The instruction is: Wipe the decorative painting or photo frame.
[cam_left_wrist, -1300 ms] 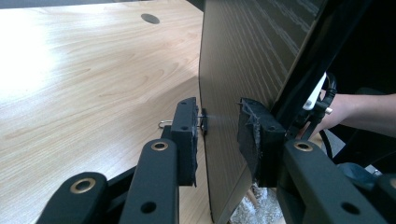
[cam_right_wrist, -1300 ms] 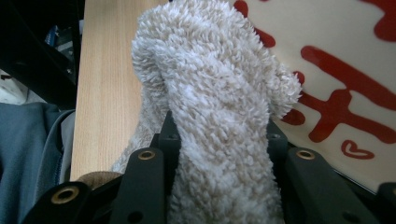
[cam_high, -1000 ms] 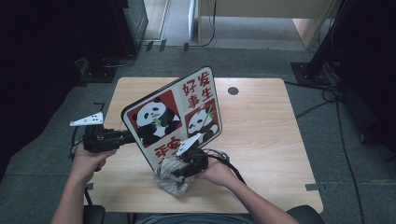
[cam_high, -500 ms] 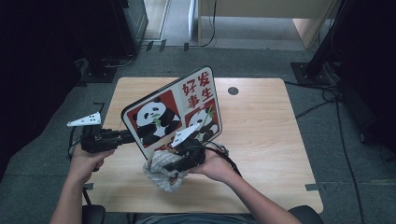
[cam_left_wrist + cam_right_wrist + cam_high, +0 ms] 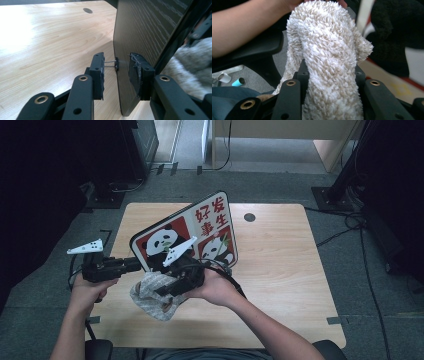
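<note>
A panda-print board (image 5: 200, 227) stands tilted on its lower edge on the wooden table (image 5: 280, 270). My left gripper (image 5: 136, 264) straddles its left edge. In the left gripper view the dark back of the board (image 5: 145, 30) runs between the jaws of the left gripper (image 5: 117, 72): the right pad lies against it, and the left pad stands a gap away. My right gripper (image 5: 167, 292) is shut on a fluffy beige cloth (image 5: 150, 295), held above the table just in front of the board's lower face. The cloth (image 5: 329, 62) bulges up between the right gripper's (image 5: 329, 82) jaws.
A round cable hole (image 5: 249, 217) sits in the table's far side behind the board. Cables (image 5: 350, 220) trail over the floor at the right, and dark furniture stands at the back left. The right half of the table is bare wood.
My right hand has lifted the cloth off the table and carried it up toward the board's front. The left gripper and the board have stayed put.
</note>
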Available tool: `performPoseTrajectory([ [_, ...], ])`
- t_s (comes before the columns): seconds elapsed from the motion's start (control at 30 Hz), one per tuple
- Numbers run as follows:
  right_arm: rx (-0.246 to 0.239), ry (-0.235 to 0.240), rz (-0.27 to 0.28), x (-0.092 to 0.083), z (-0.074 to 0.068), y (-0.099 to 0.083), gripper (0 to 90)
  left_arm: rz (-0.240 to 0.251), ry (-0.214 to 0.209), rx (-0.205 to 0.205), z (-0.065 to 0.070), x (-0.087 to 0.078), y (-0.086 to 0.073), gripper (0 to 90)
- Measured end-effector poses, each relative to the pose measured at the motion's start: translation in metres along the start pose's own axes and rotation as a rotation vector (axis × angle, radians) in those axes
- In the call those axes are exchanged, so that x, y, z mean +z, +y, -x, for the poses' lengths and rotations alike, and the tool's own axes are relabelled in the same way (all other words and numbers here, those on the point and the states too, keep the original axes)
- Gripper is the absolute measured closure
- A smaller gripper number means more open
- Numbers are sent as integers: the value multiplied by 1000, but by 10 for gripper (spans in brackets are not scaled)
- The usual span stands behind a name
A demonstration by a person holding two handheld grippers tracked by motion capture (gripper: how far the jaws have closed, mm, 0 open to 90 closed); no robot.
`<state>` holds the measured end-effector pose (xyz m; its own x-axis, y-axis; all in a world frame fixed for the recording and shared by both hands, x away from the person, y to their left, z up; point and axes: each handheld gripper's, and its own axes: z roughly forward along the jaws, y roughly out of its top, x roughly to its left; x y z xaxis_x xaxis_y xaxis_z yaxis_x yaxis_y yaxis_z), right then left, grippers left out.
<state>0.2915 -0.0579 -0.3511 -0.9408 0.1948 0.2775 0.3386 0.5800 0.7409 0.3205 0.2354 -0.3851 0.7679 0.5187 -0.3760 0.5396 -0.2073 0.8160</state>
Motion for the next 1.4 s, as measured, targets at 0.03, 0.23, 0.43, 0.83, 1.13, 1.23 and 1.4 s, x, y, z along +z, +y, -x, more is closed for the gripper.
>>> performPoseTrajectory([
  [0.03,-8,-1,3,-1,-2,5,645,2,2,1,-1,-1,0,657],
  [0.23,-30,1,27,-5,-7,29,645,7,22,-10,-5,-8,-3,653],
  [0.43,-53,7,28,-6,-17,55,645,9,31,-22,-7,-13,-5,653],
  [0.83,-95,4,48,-6,-24,98,645,7,54,-34,-6,-21,-10,646],
  [1.13,-126,-5,67,-5,-30,130,644,25,65,-45,-5,-27,-13,641],
  [1.23,-100,-19,64,-5,-23,131,644,28,65,-50,-5,-28,-14,638],
  [1.4,-79,-39,68,-9,-14,127,644,26,65,-51,-6,-27,-14,626],
])
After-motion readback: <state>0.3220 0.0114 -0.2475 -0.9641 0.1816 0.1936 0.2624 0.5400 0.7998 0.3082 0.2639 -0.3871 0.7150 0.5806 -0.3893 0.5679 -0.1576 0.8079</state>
